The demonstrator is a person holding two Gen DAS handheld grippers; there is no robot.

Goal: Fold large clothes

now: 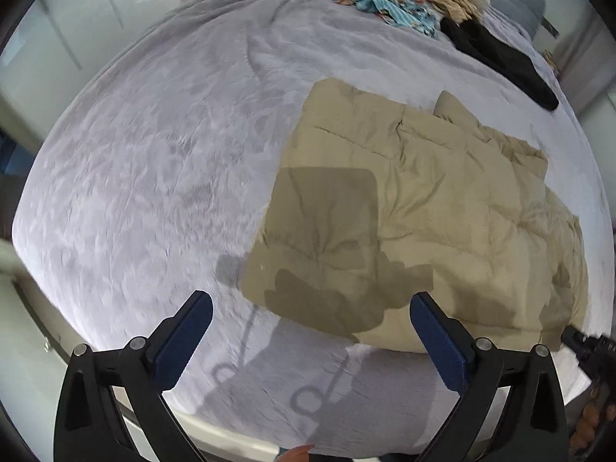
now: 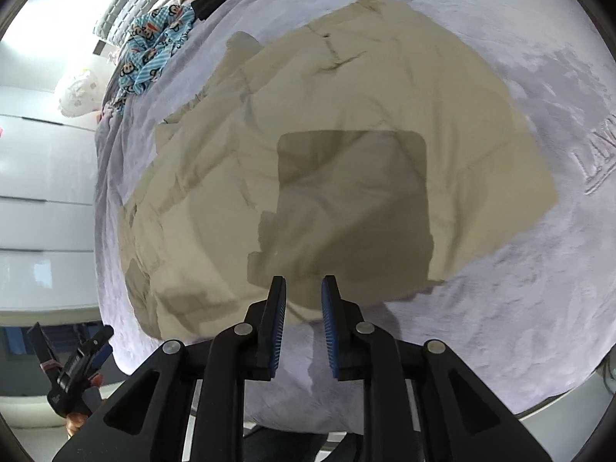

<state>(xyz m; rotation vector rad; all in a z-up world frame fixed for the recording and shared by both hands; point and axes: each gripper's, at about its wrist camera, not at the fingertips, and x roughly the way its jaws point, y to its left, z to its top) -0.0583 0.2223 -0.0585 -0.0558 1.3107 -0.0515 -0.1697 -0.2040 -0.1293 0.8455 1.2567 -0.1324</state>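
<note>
With the left gripper spread wide and the right gripper nearly closed on nothing, pinch the puffy beige quilted jacket by 2 near corners and fold evenly

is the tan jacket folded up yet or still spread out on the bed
Partly folded, it seems: the tan jacket lies flat on the bed as a rough rectangle, no sleeve sticking out. Neither tool, left or right, holds it.

Left gripper with fingers spread wide, holding nothing, right gripper with fingers close together, a narrow gap between, empty
</note>
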